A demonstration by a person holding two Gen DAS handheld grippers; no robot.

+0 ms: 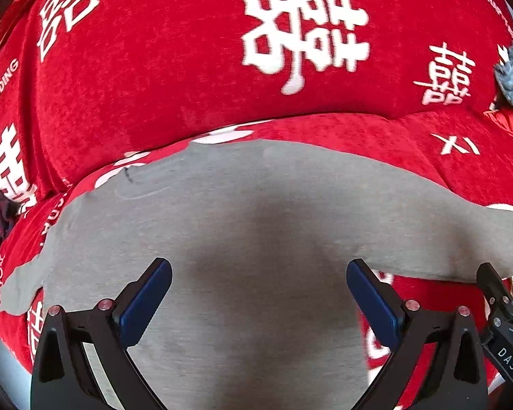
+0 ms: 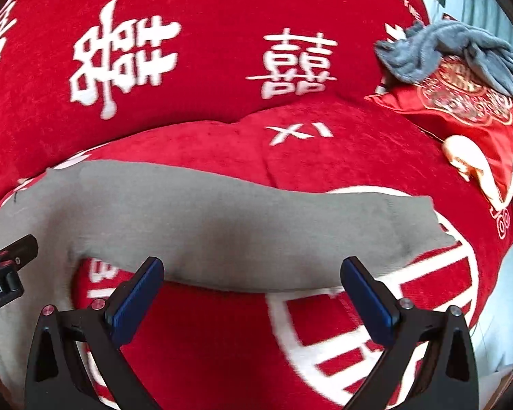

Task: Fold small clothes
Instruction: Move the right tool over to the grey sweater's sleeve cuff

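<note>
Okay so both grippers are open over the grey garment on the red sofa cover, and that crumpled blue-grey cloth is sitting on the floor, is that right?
Not quite. The crumpled blue-grey cloth isn't on the floor; the right wrist view shows it lying on the red cushion at the sofa's far end. The rest holds: left gripper and right gripper are open over the grey garment on the red sofa cover.

A plain grey garment point(image 1: 242, 225) of soft knit lies spread out flat on the red sofa seat point(image 1: 376, 133), its body in the middle and a long sleeve point(image 2: 325, 225) stretched out to the right, ending in a stitched cuff point(image 2: 413, 218). A shorter piece of it tapers off at the left edge. Its far edge runs close to the foot of the sofa back. The fabric looks smooth, with only faint creases, and a small dark mark sits near its upper left corner. A second, darker grey crumpled garment point(image 2: 451, 54) rests far right on a red cushion point(image 2: 475, 126)
</note>
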